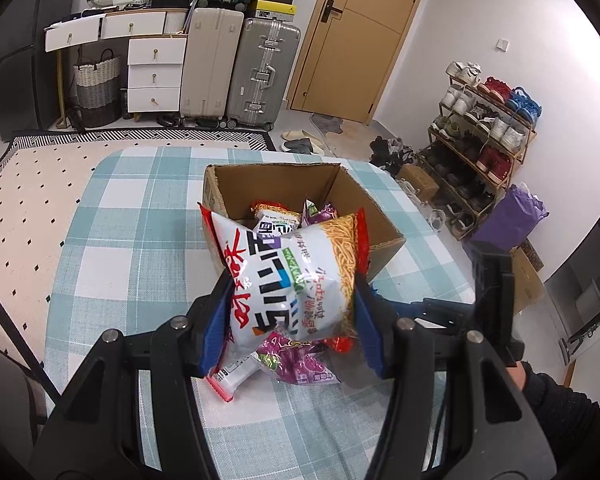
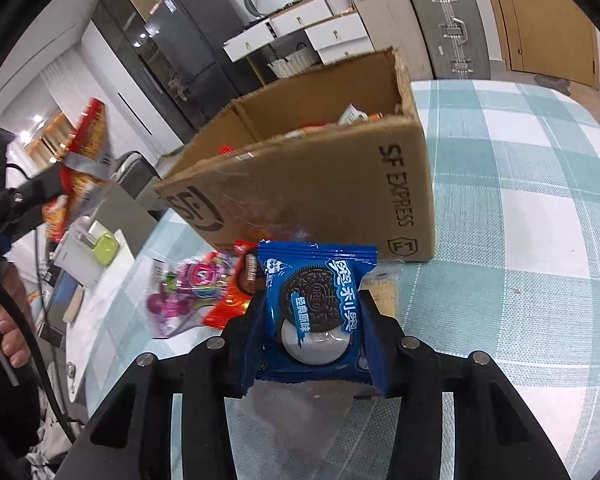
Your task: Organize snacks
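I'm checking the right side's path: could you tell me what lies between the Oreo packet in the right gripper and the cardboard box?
In the right wrist view, only bare checked tablecloth separates the Oreo packet from the cardboard box.

The left wrist view looks down along its tool (image 1: pixel 290 312) toward the cardboard box (image 1: pixel 384 216) mid-frame. The right wrist view sits close beside the same box (image 2: pixel 320 184), facing its printed wall. Both share the checked surface (image 1: pixel 140 248).
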A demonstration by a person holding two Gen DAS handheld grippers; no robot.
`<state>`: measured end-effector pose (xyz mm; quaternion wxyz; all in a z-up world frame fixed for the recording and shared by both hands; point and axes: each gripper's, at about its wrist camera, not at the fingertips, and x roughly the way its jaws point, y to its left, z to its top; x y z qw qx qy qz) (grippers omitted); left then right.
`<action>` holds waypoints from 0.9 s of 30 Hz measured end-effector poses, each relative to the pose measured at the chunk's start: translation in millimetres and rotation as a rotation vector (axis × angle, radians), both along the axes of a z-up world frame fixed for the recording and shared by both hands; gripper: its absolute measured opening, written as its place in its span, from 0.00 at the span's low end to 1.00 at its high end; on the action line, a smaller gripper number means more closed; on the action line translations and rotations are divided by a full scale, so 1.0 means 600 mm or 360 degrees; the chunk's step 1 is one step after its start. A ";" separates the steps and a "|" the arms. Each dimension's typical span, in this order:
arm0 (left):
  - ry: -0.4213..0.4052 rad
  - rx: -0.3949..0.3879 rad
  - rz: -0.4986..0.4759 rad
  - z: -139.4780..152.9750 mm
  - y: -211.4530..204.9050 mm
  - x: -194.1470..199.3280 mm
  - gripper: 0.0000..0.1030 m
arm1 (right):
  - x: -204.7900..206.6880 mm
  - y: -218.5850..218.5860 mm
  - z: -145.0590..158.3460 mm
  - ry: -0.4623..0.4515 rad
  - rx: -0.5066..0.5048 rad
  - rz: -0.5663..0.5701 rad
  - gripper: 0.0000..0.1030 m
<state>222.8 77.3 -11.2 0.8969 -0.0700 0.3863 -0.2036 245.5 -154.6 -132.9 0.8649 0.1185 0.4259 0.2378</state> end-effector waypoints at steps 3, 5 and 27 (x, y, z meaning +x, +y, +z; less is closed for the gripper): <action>-0.0003 0.0002 0.0001 -0.001 0.000 0.000 0.51 | -0.015 -0.001 0.031 -0.0078 -0.0003 0.0013 0.43; -0.0008 0.0001 0.0004 0.005 -0.002 -0.001 0.51 | -0.026 -0.001 0.062 -0.0138 0.0007 0.0027 0.43; -0.0121 0.0275 -0.0049 0.132 -0.122 0.153 0.51 | 0.080 0.055 0.314 -0.0431 -0.0129 0.0071 0.43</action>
